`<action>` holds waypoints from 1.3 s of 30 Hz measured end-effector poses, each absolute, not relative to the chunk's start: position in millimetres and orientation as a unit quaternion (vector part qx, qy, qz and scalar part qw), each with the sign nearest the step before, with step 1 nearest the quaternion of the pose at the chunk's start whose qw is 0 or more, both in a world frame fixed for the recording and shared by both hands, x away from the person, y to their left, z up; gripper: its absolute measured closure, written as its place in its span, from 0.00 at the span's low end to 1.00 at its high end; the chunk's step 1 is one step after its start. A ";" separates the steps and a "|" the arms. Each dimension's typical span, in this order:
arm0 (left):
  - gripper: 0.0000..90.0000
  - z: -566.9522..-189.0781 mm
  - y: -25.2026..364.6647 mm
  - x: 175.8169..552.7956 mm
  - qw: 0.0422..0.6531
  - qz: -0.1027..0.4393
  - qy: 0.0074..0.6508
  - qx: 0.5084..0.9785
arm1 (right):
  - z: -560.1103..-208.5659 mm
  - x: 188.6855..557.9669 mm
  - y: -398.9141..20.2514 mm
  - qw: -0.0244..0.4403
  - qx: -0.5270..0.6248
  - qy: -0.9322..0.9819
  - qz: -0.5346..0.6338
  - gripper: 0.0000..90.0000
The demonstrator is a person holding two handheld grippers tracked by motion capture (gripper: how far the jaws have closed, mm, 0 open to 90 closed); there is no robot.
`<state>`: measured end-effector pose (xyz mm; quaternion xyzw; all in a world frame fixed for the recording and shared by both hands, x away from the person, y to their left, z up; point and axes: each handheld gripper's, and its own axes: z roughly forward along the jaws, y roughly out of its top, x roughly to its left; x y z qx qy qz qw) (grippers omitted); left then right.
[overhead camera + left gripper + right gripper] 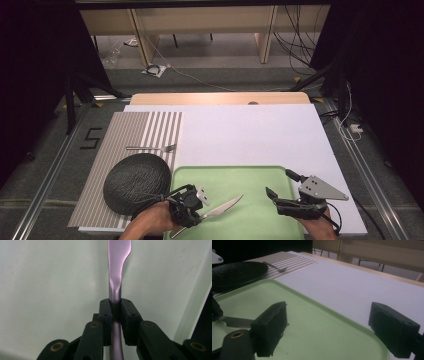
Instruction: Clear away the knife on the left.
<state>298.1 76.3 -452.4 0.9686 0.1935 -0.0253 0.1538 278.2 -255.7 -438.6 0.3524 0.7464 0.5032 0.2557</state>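
Note:
A metal table knife point(222, 206) lies low over the green tray point(250, 175), blade pointing up and right. My left gripper point(196, 212) is shut on its handle; in the left gripper view the knife point(117, 267) runs straight up from between the pads point(105, 312). My right gripper point(281, 186) hovers at the tray's right edge with its jaws wide apart and nothing between them. In the right gripper view its fingers point(272, 325) frame the tray point(317, 322), and the knife blade point(233, 322) shows at the left.
A black round plate point(136, 183) sits on the striped placemat point(125, 135) left of the tray. A fork point(150, 148) lies on the mat behind the plate. A white sheet point(250, 135) covers the table beyond the tray.

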 end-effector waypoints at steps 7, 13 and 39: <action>0.88 -456.0 76.6 296.9 0.134 -0.028 0.194 0.971 | -438.7 278.3 -255.8 0.255 0.352 0.747 0.503 0.18; 0.87 -456.0 77.2 297.0 0.138 -0.028 0.203 0.969 | -438.7 278.2 -255.5 0.254 0.352 0.747 0.503 0.18; 0.90 -448.4 65.2 283.5 0.251 0.035 0.137 0.958 | -439.0 278.1 -255.7 0.255 0.351 0.748 0.503 0.18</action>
